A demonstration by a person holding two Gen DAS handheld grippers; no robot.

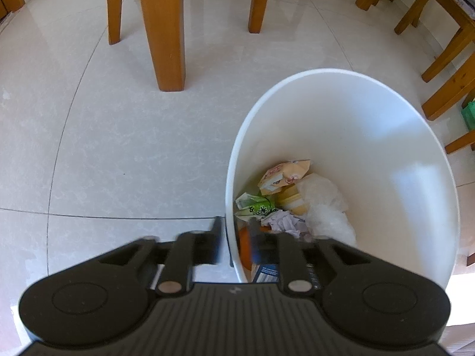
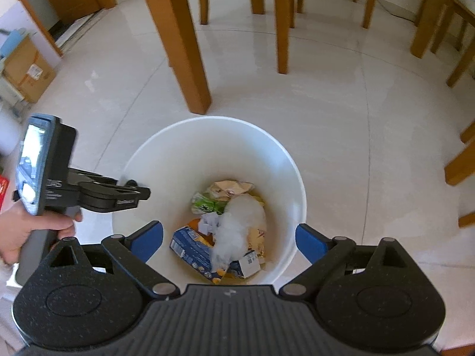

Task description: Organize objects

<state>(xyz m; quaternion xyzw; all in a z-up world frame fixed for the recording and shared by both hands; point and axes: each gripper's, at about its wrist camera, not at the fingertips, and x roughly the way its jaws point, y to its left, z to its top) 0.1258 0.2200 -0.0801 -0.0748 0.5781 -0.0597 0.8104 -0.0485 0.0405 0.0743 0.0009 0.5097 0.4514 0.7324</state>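
A white round bin [image 2: 294, 175] stands on the tiled floor and holds trash: a white plastic bag [image 2: 240, 222], a blue carton [image 2: 193, 249], a green wrapper [image 2: 204, 204], a beige packet [image 2: 228, 188] and crumpled paper. My right gripper [image 2: 228, 244] is open and empty, directly above the bin, blue pads spread wide. My left gripper [image 1: 248, 237] straddles the bin's near-left rim [image 1: 230, 178], one finger outside and one inside, apparently clamped on the wall. It also shows in the right wrist view [image 2: 133, 192], held by a hand at the bin's left rim.
Wooden table and chair legs [image 2: 184, 44] stand on the floor behind the bin, more chairs at right [image 1: 445, 59]. A cardboard box [image 2: 26, 68] and a cabinet sit at far left. Glossy tiles [image 1: 118, 148] surround the bin.
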